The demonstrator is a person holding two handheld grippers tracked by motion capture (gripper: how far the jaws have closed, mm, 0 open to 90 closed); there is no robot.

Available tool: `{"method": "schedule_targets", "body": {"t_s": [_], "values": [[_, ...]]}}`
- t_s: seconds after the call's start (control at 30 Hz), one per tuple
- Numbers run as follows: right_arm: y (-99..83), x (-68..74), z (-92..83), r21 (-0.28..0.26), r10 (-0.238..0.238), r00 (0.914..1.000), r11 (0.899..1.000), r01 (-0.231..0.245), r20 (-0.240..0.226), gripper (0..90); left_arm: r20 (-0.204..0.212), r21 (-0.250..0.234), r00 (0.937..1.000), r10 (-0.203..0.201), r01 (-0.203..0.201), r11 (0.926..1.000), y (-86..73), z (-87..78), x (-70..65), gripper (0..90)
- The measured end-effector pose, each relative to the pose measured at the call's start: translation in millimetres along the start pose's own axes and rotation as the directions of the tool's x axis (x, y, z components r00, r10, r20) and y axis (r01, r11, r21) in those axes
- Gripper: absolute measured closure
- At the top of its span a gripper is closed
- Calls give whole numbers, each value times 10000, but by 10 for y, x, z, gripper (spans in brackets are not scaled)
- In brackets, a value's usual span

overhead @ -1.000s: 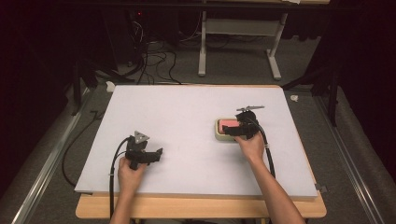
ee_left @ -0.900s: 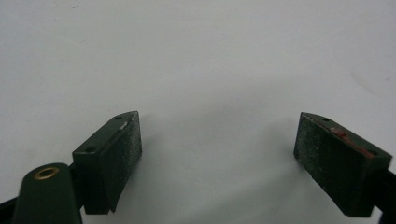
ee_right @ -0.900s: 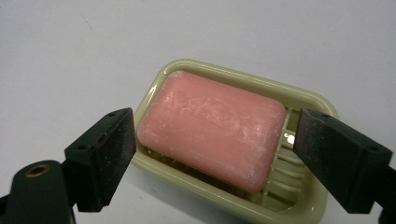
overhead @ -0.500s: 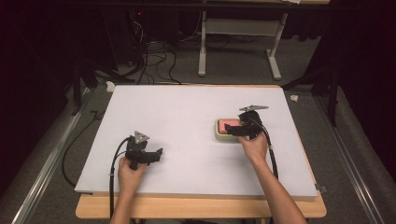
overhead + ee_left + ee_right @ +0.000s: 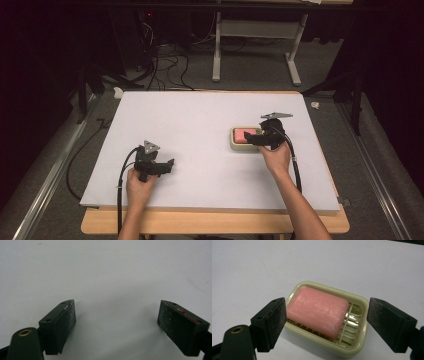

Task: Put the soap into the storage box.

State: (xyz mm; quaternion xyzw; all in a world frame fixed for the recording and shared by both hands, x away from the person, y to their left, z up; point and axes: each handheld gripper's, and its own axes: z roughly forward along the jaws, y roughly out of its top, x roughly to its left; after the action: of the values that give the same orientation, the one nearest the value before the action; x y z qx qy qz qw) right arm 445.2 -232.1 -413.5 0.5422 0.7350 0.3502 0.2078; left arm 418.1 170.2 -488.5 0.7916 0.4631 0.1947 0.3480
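Pink soap bar (image 5: 318, 310); slanted inside cream slatted dish (image 5: 359, 302).

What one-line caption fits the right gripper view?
Open right gripper poised over a pink rectangular soap bar lying in a cream slatted plastic soap dish on the white table.

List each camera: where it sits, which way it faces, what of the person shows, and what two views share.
High view: fixed above the person's side, facing forward and down on the white table; both forearms, left gripper, right gripper.
Left gripper view: rides the left gripper, looking along its open jaws at bare tabletop.
Right gripper view: rides the right gripper, jaws open around the cream plastic soap dish holding a pink soap bar.
Shared: high and right gripper views both show dish and soap.
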Motion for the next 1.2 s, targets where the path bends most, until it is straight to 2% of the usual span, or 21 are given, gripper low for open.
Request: {"method": "schedule_targets", "body": {"t_s": [0.77, 1.2], "values": [[-23, -105, -179, -437, 41, 10000, 9990, -39, 45, 185, -7, 2, 10000, 6, -6, 10000, 0, 0, -1, 157], [-100, -226, -273, -650, 354, 9994, 9973, -350, 62, 193, -7, 4, 10000, 5, -5, 10000, 0, 0, -1, 157]]}}
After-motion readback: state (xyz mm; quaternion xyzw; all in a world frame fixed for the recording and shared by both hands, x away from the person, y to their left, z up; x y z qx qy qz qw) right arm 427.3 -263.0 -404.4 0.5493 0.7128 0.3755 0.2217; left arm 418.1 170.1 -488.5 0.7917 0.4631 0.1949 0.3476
